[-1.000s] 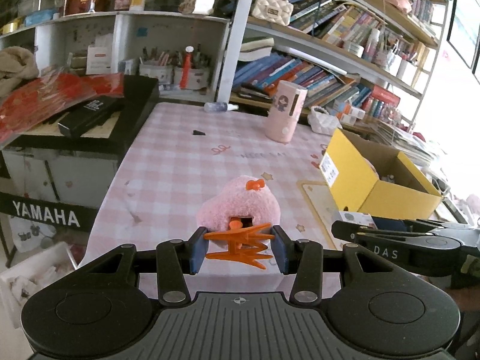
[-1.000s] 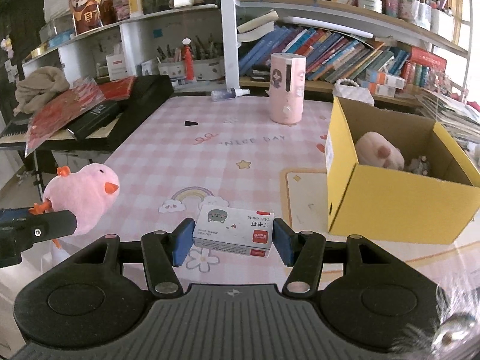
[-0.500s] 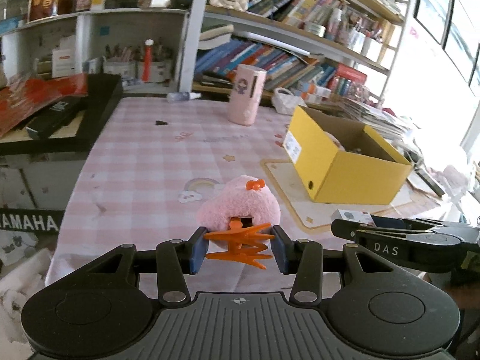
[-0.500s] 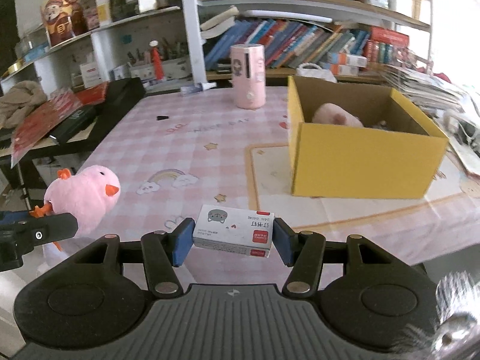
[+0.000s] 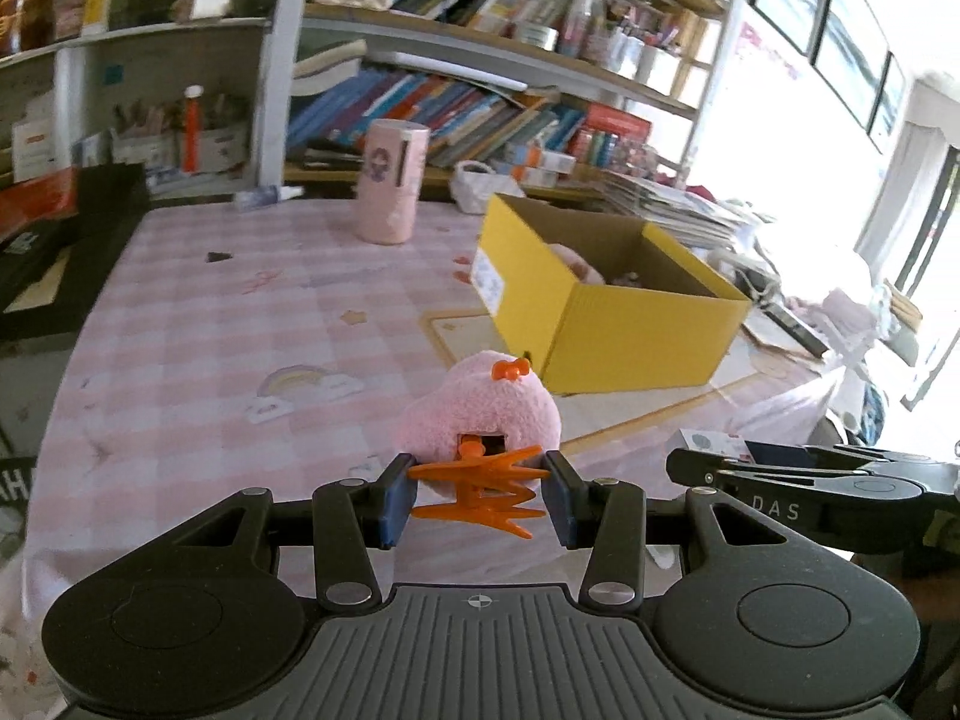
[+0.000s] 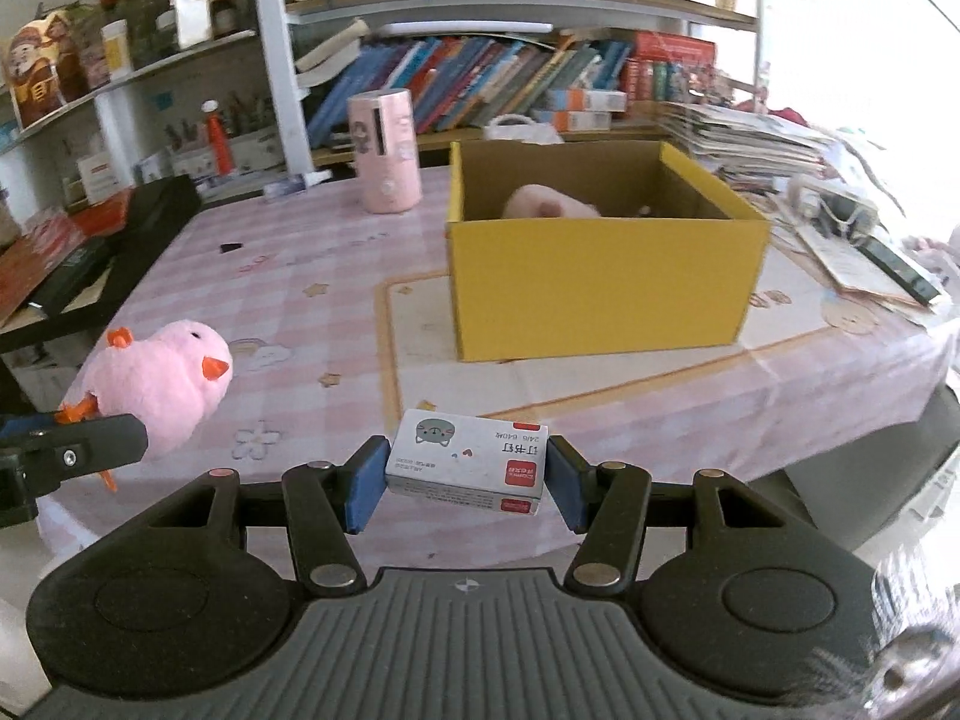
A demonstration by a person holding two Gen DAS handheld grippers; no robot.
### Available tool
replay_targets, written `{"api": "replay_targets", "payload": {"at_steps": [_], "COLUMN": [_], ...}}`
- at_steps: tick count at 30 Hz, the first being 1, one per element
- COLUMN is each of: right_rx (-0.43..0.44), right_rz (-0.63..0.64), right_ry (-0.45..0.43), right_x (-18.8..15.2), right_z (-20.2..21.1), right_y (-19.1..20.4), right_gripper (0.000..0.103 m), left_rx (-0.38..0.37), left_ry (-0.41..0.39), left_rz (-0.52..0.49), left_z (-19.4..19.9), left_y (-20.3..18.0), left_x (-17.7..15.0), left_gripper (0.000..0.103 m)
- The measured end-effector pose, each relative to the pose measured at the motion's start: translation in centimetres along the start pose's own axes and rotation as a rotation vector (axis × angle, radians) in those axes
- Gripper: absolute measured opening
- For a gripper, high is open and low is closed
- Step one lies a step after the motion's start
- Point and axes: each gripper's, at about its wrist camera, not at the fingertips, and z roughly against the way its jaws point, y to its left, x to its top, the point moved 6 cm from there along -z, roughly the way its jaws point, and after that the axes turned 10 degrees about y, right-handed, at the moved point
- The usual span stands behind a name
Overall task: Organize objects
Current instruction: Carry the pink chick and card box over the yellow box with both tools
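My left gripper (image 5: pixel 478 495) is shut on the orange feet of a pink plush chick (image 5: pixel 480 414), held above the pink checked tablecloth (image 5: pixel 240 336). My right gripper (image 6: pixel 465 480) is shut on a small white staple box (image 6: pixel 468 459) with a cat picture and red labels. The chick (image 6: pixel 162 384) shows at the left of the right wrist view, facing right. The open yellow cardboard box (image 6: pixel 600 276) stands ahead of both grippers, with a pink plush toy (image 6: pixel 549 204) lying inside it. The right gripper's side (image 5: pixel 810 489) shows low on the right of the left wrist view.
A pink cylinder (image 6: pixel 387 150) stands behind the yellow box near the bookshelf (image 6: pixel 510 72). A black keyboard case (image 6: pixel 102 264) lies off the table's left edge. Stacked papers (image 6: pixel 780 150) and loose items crowd the right side. A beige mat (image 6: pixel 420 348) lies under the box.
Both views have swung to the right, so the yellow box has come from the right edge toward the middle. Each gripper has kept hold of its object.
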Motion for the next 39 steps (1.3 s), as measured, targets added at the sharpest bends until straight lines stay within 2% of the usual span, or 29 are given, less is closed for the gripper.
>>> {"api": "replay_targets", "payload": {"at_steps": [13, 20, 39], "right_rx": [-0.065, -0.081, -0.075], "right_rz": [-0.087, -0.101, -0.096], "right_ry": [0.014, 0.016, 0.009], "right_x": [-0.9, -0.3, 4.5], "right_z": [0.4, 0.3, -2.1], "right_y": [-4.5, -6.5, -11.2], "right_gripper": [0.054, 0.054, 0.054], "left_rx": [-0.066, -0.074, -0.047], "left_ry": [0.031, 0.030, -0.023], "left_rz": [-0.077, -0.092, -0.110], "left_z": [-2.2, -3.3, -6.4], "left_y": [-4.0, -5.6, -9.0], "left_x": [0.9, 2.0, 6.7], "left_gripper": [0.044, 0.044, 0.044]}}
